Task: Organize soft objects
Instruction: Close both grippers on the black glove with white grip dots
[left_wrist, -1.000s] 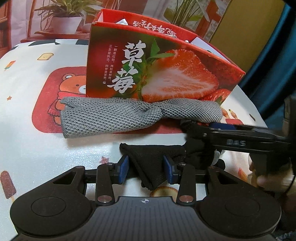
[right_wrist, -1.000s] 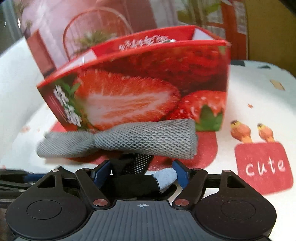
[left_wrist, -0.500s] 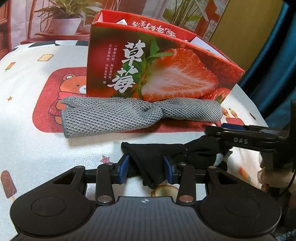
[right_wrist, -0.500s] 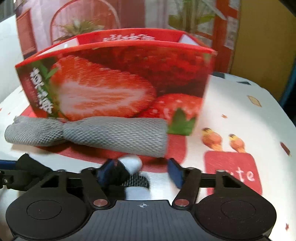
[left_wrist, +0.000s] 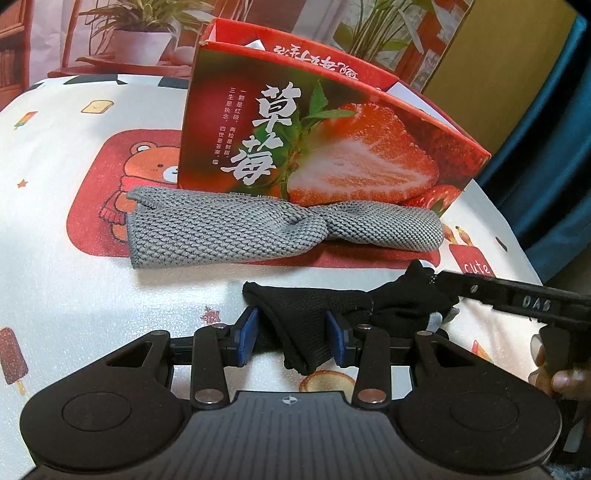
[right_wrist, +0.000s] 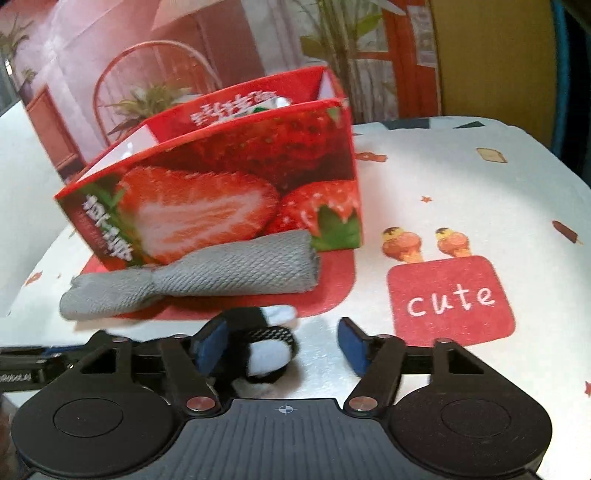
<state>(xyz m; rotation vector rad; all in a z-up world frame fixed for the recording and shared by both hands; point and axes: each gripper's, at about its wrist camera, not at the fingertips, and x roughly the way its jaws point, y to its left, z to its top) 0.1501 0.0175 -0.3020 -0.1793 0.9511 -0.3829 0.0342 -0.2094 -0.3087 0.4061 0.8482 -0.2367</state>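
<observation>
Black glove (left_wrist: 314, 325) clamped by left gripper (left_wrist: 291, 338), long axis running right toward right gripper (right_wrist: 279, 345).
Right jaws spread, glove's white-tipped end by its left finger; grey cloth (left_wrist: 273, 230) lies behind against box (left_wrist: 314, 144), mid-table.

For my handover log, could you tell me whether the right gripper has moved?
Yes: the right gripper has drawn back rightward, from the middle of the grey cloth to its right end.

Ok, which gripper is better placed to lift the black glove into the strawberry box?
Left. The left gripper already brackets the black glove. The right gripper is open at its far end, nearer the strawberry box.
</observation>
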